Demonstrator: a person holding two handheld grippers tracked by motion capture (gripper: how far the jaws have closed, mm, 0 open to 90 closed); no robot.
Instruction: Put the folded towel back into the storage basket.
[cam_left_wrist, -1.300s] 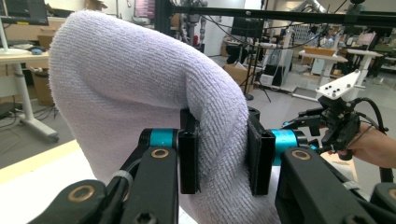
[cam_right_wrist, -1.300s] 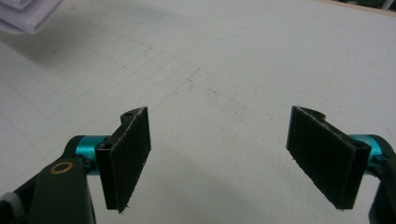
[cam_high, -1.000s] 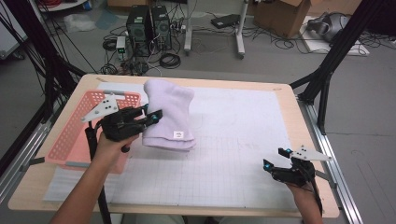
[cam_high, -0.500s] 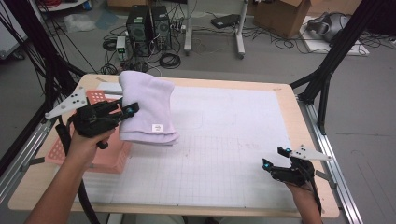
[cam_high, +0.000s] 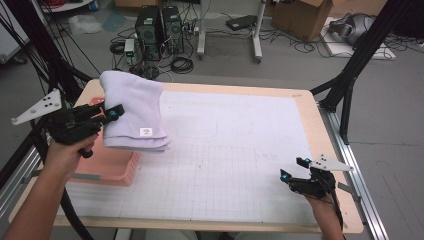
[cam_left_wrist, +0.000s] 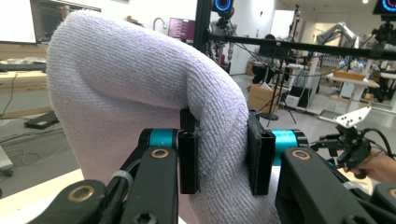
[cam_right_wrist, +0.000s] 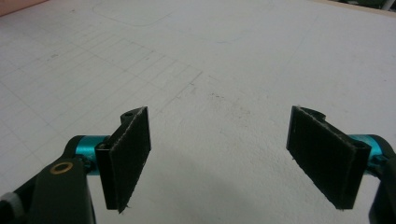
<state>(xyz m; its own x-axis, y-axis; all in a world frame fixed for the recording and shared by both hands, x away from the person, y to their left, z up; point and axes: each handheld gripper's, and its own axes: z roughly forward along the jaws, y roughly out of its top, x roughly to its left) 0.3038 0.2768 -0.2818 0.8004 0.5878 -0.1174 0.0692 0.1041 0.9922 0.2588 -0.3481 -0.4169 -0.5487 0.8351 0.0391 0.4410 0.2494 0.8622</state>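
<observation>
A folded lavender towel (cam_high: 134, 111) with a small white label hangs in the air over the table's left side, partly above a pink basket (cam_high: 107, 166). My left gripper (cam_high: 114, 113) is shut on the towel's edge; in the left gripper view the cloth (cam_left_wrist: 140, 93) bulges up between both black pads (cam_left_wrist: 189, 158). My right gripper (cam_high: 291, 168) rests low near the table's front right corner, open, with bare white mat between its pads (cam_right_wrist: 130, 154).
A white gridded mat (cam_high: 230, 150) covers the wooden table (cam_high: 310, 105). The pink basket sits at the left edge. Black frame struts (cam_high: 350, 75) stand at the right; computers and cables lie on the floor behind.
My left gripper has lifted the towel off the mat and carried it left, over the pink basket. The right gripper has stayed put.
</observation>
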